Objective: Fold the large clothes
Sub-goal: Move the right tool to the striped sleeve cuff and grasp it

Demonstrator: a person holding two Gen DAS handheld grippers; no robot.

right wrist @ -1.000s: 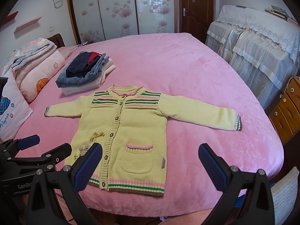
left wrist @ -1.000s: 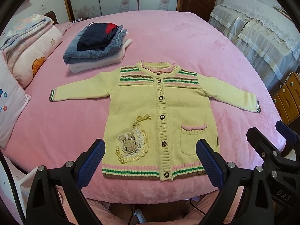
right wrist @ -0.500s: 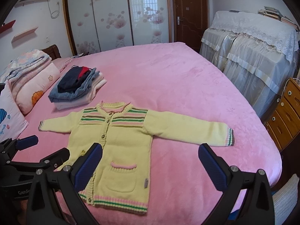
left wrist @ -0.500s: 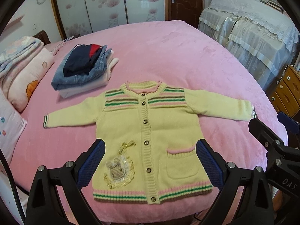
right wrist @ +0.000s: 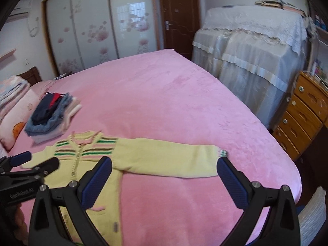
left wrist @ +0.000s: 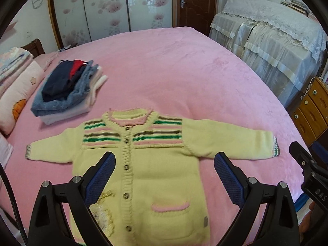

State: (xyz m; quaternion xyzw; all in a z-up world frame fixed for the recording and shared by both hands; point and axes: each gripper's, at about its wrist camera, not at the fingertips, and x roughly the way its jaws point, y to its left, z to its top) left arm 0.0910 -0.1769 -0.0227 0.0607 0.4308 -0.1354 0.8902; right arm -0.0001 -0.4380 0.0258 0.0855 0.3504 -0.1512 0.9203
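Observation:
A yellow knitted cardigan [left wrist: 162,174] with striped chest, buttons, a pink-trimmed pocket and a bunny patch lies flat and face up on the pink bed [left wrist: 168,69], sleeves spread. My left gripper [left wrist: 164,176] is open and empty above its body. My right gripper [right wrist: 164,176] is open and empty above the cardigan's right sleeve [right wrist: 168,160], whose striped cuff [right wrist: 223,153] lies near the right fingertip. The cardigan's lower hem is hidden behind the fingers.
A stack of folded clothes [left wrist: 67,90] lies behind the cardigan at the left. Pillows [left wrist: 16,90] line the left side. A covered piece of furniture [right wrist: 252,47] and a wooden drawer chest [right wrist: 301,110] stand beside the bed on the right. The bed edge [right wrist: 295,176] is near.
Both grippers have moved forward and lower over the bed. The cardigan now fills more of both views. Both stay open.

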